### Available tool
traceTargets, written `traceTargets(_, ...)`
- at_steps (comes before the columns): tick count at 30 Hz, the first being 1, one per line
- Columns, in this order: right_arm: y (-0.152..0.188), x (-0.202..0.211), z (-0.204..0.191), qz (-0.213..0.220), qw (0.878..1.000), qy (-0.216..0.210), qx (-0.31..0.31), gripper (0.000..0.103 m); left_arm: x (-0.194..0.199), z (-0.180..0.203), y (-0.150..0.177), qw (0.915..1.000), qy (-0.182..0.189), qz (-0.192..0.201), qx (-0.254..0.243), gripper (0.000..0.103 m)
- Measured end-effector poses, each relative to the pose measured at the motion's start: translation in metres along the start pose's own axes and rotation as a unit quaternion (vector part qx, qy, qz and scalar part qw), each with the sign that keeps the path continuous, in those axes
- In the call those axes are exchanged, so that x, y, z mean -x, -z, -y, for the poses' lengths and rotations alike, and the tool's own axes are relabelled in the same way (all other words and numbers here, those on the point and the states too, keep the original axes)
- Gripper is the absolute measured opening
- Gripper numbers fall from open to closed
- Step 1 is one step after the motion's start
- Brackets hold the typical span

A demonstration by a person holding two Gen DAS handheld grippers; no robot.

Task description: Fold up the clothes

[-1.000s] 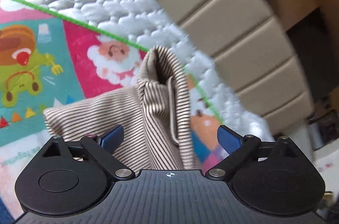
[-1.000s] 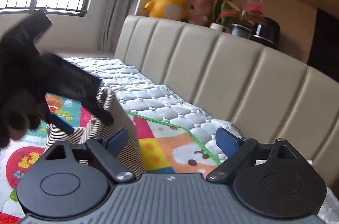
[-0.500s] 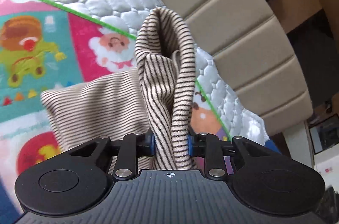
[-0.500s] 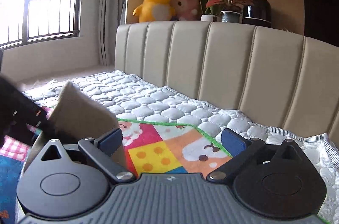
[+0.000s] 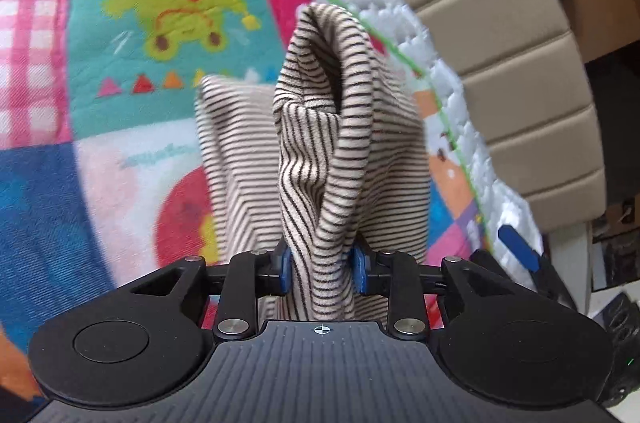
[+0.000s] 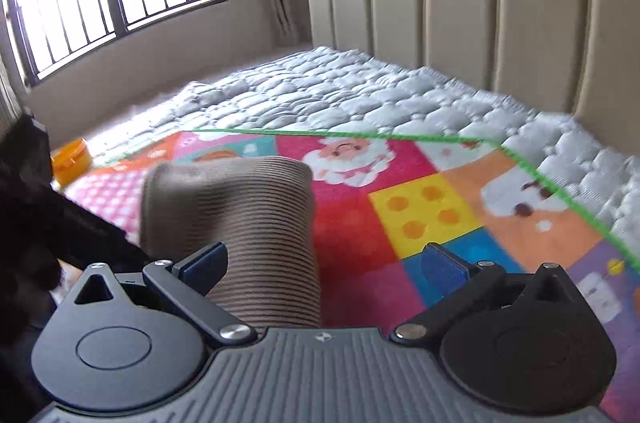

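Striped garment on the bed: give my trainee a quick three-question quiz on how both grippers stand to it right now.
1. True or false: the left gripper is shut on the striped garment.
2. The right gripper is: A) shut on the garment, B) open, C) out of view.
3. Fill in: the garment hangs over a colourful ____ on the quilted mattress.

Key: 1 true; 2 B; 3 mat.

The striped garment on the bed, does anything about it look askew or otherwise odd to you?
Yes. The striped garment is bunched into a standing tube where the left gripper pinches it, not flat on the colourful mat. The right gripper is open, holding nothing.
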State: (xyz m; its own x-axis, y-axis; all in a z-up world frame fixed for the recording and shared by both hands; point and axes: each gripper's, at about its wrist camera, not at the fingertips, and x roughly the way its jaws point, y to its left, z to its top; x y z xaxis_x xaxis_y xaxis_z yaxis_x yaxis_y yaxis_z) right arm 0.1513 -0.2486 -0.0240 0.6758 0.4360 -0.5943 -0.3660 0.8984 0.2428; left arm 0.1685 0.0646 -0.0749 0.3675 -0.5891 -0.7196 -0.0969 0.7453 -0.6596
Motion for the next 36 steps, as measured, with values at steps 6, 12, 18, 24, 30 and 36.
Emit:
traceTargets(6, -0.024, -0.057, 0.023, -0.048, 0.984, -0.083, -0.151, 0.103, 0.001, -0.012, -0.005, 0.9993, -0.005, -0.023, -0.029, 0.038)
traceTargets(12, -0.018, -0.122, 0.021, -0.136, 0.956, -0.115, -0.234, 0.102, -0.002, -0.021, -0.011, 0.9989, 0.013, -0.023, -0.039, 0.039)
traceTargets(18, -0.03, -0.123, -0.009, -0.122, 0.986, -0.031, -0.11, 0.102, -0.004, -0.026, -0.017, 0.9983, 0.023, -0.027, -0.046, 0.039)
traceTargets(24, -0.042, -0.129, -0.037, -0.11, 0.989, 0.093, 0.044, 0.103, -0.003, -0.02, -0.014, 0.9974, 0.018, -0.025, -0.065, 0.041)
traceTargets(30, -0.028, -0.137, -0.053, -0.081, 0.978, 0.149, 0.118, 0.103, -0.001, -0.022, -0.013, 0.9977, 0.013, -0.021, -0.063, 0.041)
traceTargets(36, -0.034, -0.115, -0.019, -0.119, 0.991, 0.061, -0.015, 0.103, -0.003, -0.021, -0.012, 0.9974, 0.01, -0.022, -0.067, 0.042)
